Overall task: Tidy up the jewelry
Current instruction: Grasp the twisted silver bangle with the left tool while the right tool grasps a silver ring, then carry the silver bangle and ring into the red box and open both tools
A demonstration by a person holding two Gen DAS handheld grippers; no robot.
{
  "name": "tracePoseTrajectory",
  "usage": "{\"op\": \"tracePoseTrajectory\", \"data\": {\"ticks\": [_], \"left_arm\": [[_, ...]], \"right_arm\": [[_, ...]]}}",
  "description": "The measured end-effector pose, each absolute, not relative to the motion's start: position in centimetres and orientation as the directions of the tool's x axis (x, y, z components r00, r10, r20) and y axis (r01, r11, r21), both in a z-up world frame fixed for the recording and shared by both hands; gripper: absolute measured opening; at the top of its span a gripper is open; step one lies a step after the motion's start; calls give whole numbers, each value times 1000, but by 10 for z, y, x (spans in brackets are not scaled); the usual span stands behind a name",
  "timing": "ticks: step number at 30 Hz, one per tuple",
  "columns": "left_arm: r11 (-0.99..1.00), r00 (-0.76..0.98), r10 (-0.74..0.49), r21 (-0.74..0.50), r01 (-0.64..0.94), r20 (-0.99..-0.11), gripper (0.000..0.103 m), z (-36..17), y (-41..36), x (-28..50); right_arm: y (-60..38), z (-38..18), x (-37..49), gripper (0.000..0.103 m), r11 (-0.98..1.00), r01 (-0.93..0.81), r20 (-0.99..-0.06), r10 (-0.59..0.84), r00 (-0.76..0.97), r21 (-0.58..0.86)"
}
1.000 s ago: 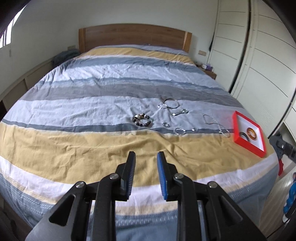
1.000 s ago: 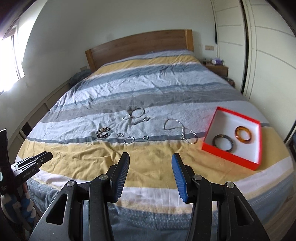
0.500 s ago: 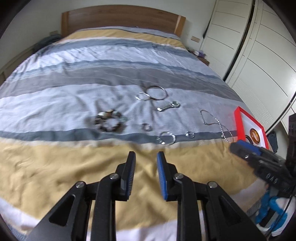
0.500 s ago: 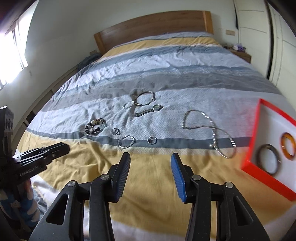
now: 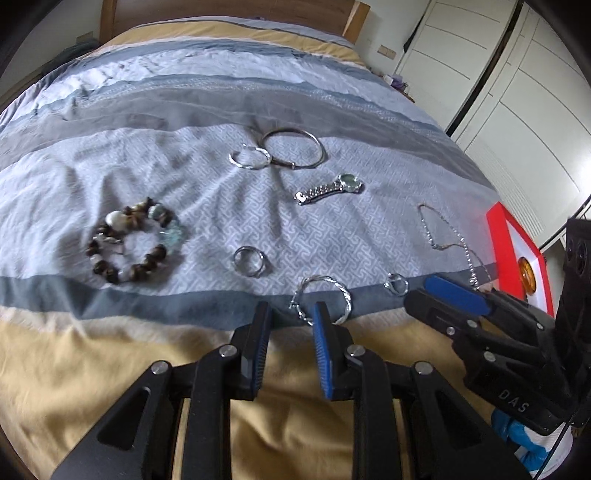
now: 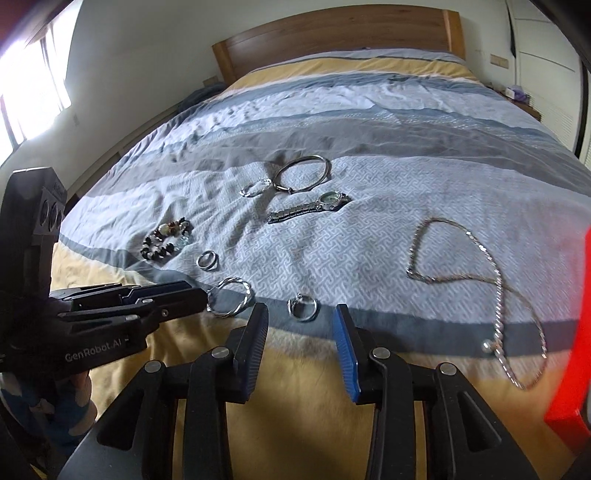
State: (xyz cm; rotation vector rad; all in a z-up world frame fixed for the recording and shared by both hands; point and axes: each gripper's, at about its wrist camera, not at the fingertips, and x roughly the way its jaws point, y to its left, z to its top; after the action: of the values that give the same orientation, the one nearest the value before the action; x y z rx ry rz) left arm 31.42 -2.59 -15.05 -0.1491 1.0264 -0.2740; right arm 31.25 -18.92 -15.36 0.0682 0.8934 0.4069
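Jewelry lies spread on the striped bedcover. My left gripper (image 5: 291, 312) hovers open and empty, right at a twisted silver bangle (image 5: 325, 299). My right gripper (image 6: 300, 314) is open with its jaws closing; a small silver ring (image 6: 303, 308) lies on the cover just beyond its tips, untouched. Farther off lie a double ring (image 5: 249, 260), a beaded bracelet (image 5: 135, 243), a silver watch (image 5: 328, 188), a large thin bangle (image 5: 293, 147) and a small bangle (image 5: 249, 157). A chain necklace (image 6: 480, 273) lies to the right, by the red box (image 5: 517, 254).
The red box holds an amber bangle (image 5: 525, 275). A wooden headboard (image 6: 332, 33) stands at the far end, white wardrobe doors (image 5: 517, 92) along the right. The two grippers are close side by side over the yellow stripe (image 5: 92, 369) near the bed's front edge.
Both grippers have come forward and down toward the jewelry, which now looks much larger. The right gripper's jaws have narrowed. The red box has slid to the view's edge.
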Motion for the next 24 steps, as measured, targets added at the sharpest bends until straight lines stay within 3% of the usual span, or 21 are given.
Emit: {"op": "tracePoseTrajectory", "data": {"ticks": [10, 14, 17, 24], "left_arm": [[959, 457, -282, -233, 162, -843, 21, -175, -32, 327], [966, 472, -252, -193, 170, -845, 19, -178, -39, 327], [968, 483, -241, -176, 177, -842, 6, -175, -44, 325], [969, 496, -238, -169, 181, -835, 6, -159, -50, 312]], "right_arm": [[-183, -176, 325, 21, 913, -355, -760, 373, 532, 199], [-185, -180, 325, 21, 910, -358, -752, 384, 536, 210], [-189, -177, 323, 20, 906, -355, -738, 401, 543, 232], [-213, -149, 298, 20, 907, -320, -691, 417, 590, 274]]}}
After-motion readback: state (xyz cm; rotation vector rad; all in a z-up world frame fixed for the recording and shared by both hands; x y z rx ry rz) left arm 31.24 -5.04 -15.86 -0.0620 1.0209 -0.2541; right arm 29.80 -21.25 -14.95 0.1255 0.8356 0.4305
